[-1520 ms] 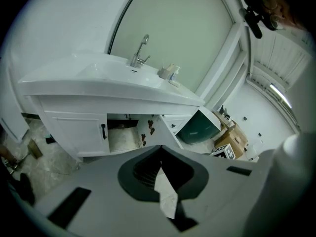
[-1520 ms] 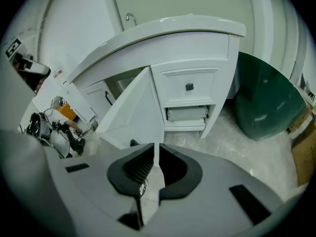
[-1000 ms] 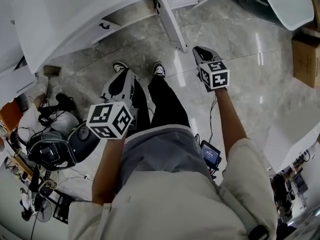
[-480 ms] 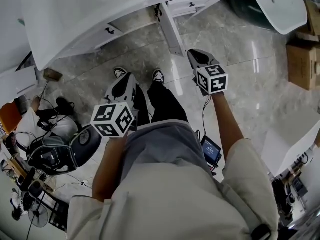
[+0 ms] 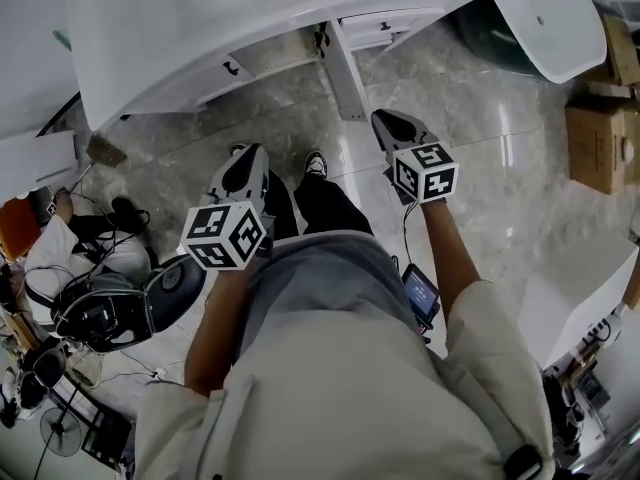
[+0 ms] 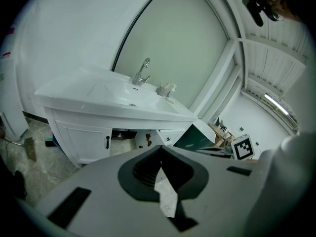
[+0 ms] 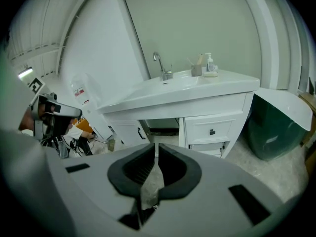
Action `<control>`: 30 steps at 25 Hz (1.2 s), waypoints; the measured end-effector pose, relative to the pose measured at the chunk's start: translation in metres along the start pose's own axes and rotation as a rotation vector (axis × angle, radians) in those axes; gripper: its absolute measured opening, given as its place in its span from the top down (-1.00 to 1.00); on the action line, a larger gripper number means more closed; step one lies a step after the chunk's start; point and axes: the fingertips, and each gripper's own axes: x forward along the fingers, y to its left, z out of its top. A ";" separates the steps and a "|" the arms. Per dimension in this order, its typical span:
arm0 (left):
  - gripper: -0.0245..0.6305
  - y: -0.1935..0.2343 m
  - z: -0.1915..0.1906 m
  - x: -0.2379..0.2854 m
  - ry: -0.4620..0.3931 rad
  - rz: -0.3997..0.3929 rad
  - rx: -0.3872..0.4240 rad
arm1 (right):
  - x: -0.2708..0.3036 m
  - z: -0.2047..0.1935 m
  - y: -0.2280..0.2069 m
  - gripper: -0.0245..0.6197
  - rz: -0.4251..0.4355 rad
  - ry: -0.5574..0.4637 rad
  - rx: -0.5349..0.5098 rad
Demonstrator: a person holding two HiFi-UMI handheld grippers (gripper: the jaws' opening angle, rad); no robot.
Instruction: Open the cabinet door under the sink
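A white sink vanity (image 5: 300, 3) runs across the top of the head view, and its faucet (image 6: 140, 73) shows in both gripper views. Under the basin one cabinet door (image 5: 345, 73) stands swung out toward me, leaving a dark opening (image 7: 163, 125). To its left, the door with the black handle (image 6: 107, 142) is closed. My left gripper (image 5: 247, 154) hangs over the floor short of the cabinet, its jaws shut and empty (image 6: 159, 149). The right gripper (image 5: 386, 118) hovers just right of the open door's outer edge, also shut with nothing between its jaws (image 7: 156, 146).
Drawers (image 7: 212, 131) sit right of the opening. A green bin with a white lid (image 5: 560, 18) stands at the far right, and a cardboard box (image 5: 600, 148) is nearer me. A hand brush (image 5: 100, 150), cables and gear (image 5: 95, 313) crowd the left floor. My feet (image 5: 315, 163) stand before the door.
Both grippers have risen, the right one more. The vanity top fills more of the head view. The jaws look the same.
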 end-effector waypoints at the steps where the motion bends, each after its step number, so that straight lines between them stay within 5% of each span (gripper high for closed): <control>1: 0.93 -0.002 0.001 -0.002 -0.004 -0.001 0.001 | -0.004 0.003 0.003 0.82 0.004 -0.009 0.002; 30: 0.93 -0.019 0.065 -0.078 -0.246 0.029 0.116 | -0.109 0.115 0.095 0.82 0.045 -0.305 -0.082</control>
